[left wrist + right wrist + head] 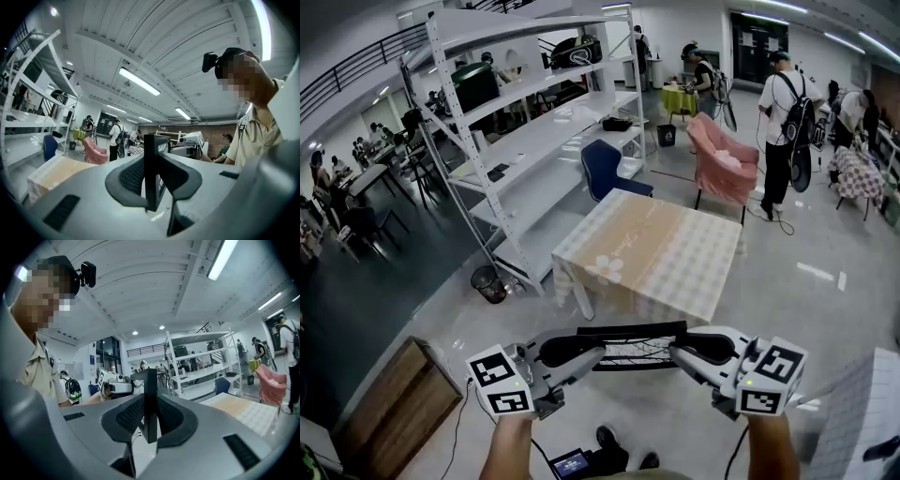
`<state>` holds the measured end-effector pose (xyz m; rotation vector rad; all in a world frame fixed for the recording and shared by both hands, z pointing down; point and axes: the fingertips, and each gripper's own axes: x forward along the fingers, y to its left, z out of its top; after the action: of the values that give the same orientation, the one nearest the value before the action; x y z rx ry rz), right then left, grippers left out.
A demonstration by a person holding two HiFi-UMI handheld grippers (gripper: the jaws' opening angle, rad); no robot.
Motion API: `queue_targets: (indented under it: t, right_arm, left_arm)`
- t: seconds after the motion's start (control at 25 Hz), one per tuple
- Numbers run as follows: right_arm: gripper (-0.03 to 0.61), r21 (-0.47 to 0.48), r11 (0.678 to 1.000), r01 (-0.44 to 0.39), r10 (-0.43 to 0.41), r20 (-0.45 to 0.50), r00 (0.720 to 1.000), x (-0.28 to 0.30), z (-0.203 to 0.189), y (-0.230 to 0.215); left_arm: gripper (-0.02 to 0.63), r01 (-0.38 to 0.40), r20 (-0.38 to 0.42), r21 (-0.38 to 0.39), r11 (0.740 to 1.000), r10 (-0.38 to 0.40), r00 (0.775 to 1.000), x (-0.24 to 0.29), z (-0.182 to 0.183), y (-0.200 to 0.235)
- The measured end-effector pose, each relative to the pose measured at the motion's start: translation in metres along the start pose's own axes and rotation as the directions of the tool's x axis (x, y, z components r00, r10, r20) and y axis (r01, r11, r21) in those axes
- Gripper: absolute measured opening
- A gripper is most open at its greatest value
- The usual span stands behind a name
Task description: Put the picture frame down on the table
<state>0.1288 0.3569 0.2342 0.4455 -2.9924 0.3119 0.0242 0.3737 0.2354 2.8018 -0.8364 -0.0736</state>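
Fingers (127, 176) of left gripper (586, 354) and right gripper (684, 352) pinch the picture frame (633, 330), its picture indistinct.

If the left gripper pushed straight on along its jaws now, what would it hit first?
The black picture frame clamped in the left gripper. Beyond it, the right gripper faces back from the opposite edge and is probably next in line.

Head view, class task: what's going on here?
A person holds a black picture frame between two handheld grippers: the left gripper is shut on one end, the right gripper on the other. The frame hangs in the air, short of the table with the checked cloth ahead. It has not yet been set down.
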Motion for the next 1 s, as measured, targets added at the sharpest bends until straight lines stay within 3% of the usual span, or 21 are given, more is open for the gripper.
queue_targets:
  t: [1.0]
  right_arm:
    - [0.069,0.023,0.990,0.139,-0.139,-0.015,0.990,0.165,0.037,-0.143]
  left_arm:
    - [0.083,0.123,0.002,-0.034,0.992,-0.123,0.992,0.010,0.037,0.229]
